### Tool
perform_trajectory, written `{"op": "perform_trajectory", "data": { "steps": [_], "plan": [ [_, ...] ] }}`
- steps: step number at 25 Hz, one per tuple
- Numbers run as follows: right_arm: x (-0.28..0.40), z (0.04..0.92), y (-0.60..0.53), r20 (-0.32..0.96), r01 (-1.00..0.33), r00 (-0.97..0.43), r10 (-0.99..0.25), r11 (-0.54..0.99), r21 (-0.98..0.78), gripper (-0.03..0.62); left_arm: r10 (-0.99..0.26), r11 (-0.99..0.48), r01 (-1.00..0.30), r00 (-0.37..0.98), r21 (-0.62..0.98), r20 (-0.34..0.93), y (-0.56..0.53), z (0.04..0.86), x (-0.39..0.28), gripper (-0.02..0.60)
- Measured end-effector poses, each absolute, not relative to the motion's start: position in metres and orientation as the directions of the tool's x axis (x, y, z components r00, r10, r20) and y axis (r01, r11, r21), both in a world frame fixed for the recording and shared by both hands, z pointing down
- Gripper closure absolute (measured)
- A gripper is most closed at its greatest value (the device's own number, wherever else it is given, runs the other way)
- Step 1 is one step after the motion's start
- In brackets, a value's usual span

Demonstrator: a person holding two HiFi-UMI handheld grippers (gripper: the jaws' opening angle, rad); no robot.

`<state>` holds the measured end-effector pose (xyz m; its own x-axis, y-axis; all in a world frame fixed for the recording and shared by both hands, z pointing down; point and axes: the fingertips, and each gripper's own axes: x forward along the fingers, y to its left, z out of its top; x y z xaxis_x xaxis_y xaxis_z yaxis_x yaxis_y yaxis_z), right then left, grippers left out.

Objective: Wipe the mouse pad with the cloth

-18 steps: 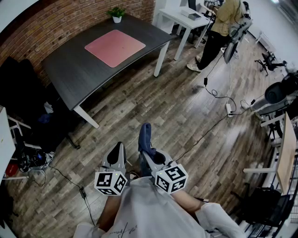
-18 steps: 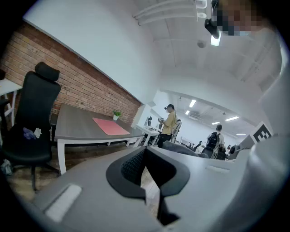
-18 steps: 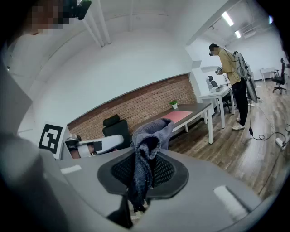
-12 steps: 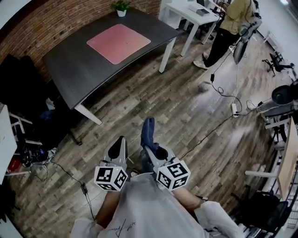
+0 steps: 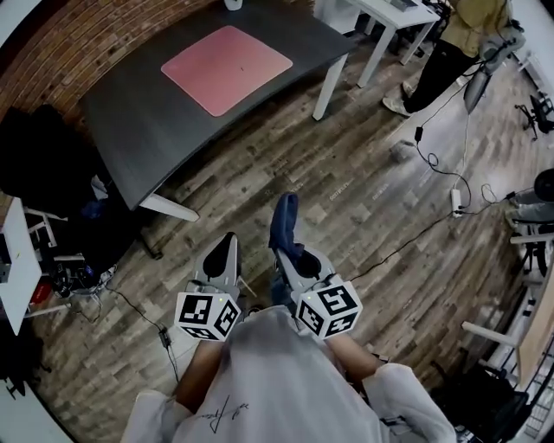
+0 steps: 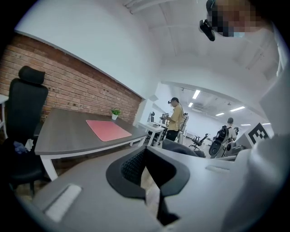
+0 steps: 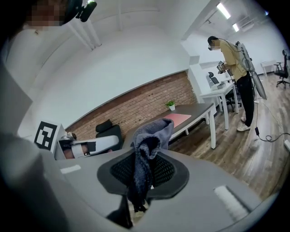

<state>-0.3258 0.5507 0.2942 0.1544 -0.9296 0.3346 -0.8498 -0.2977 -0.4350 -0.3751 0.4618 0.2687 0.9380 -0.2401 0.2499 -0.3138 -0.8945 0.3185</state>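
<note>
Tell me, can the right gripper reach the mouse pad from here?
Probably not yet: the right gripper, shut on the cloth, is across open floor from the mouse pad on the desk. Nothing seems to block the way.

A dark table (image 5: pixel 147 130) is set against a brick wall (image 5: pixel 52 48); a person in yellow (image 7: pixel 233 56) is seen by a white table (image 5: pixel 394 13), a power strip (image 5: pixel 456 202) on the floor (image 5: pixel 363 199).
</note>
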Motion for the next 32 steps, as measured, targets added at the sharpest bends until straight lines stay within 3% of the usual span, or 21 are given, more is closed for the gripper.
{"op": "perform_trajectory", "data": {
  "steps": [14,24,32],
  "plan": [
    [-0.253,0.318,0.515,0.418,-0.865,-0.007,-0.908,-0.204,-0.459,0.530,-0.224,-0.889,-0.321,0.926,0.326,0.303,0.441,0.282,-0.284,0.578],
    [-0.244,0.302,0.503,0.337,-0.876,-0.088,-0.937,-0.088,-0.474,0.526,-0.245,-0.880,-0.343,0.921,0.328,0.303,0.433,0.281,-0.260,0.575],
    [-0.217,0.308,0.475,0.322,-0.868,-0.050,-0.945,-0.119,-0.482,0.526,-0.267,-0.870,-0.363,0.915,0.333,0.301,0.397,0.290,-0.247,0.569]
  ]
}}
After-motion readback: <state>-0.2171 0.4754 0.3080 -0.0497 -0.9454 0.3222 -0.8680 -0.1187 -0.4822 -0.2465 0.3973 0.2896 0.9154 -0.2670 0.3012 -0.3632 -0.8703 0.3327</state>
